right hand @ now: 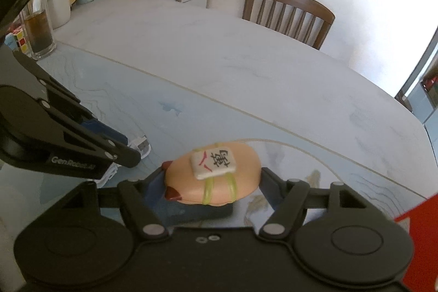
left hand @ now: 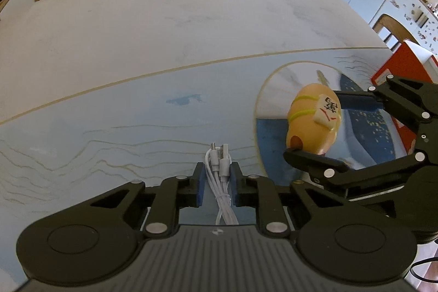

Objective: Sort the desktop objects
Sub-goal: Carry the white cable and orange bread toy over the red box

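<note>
Between the left gripper's clamped fingers, the cable bundle points forward.

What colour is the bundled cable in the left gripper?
White cable; clearest in the left wrist view.

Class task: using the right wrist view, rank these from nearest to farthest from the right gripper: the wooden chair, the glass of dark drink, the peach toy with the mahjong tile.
1. Peach toy: between the right gripper jaws.
2. Glass of dark drink: far left on the table.
3. Wooden chair: beyond the table's far edge.
</note>
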A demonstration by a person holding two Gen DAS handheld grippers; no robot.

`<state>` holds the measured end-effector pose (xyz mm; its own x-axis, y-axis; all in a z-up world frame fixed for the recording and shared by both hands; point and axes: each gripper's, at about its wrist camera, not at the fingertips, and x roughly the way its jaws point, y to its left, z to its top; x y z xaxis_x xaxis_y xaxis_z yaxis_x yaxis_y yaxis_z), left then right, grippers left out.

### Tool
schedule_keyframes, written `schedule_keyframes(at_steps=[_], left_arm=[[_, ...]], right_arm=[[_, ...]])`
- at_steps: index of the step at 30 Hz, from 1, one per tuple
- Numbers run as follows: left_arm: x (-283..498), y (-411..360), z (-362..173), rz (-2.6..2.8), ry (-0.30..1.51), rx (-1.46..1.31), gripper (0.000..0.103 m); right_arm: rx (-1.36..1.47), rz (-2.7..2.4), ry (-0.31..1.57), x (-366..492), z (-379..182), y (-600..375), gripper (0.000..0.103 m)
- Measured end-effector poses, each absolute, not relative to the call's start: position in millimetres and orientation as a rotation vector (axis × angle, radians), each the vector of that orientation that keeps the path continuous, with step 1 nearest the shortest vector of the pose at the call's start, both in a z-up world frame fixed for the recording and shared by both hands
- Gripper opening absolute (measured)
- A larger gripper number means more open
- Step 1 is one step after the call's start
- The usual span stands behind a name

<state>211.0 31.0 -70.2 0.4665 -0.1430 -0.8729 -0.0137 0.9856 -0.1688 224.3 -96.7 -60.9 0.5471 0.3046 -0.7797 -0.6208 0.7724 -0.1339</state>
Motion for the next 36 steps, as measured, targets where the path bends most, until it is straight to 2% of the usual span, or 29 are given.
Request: schedule_keyframes(at_steps=[17,36], left_arm=[[192.6,-20.8,-25.0,-0.194,1.037,-0.135,0.017],[168.3,-121.7,36.7,-0.323,0.963,-0.046,0.017]], right_arm=[[-0.362,0.462,0.832,181.7,-22.5,-164.2,0.071],[-0.311,0.352,0.760,134.0,27.0,-259.6,0.071]])
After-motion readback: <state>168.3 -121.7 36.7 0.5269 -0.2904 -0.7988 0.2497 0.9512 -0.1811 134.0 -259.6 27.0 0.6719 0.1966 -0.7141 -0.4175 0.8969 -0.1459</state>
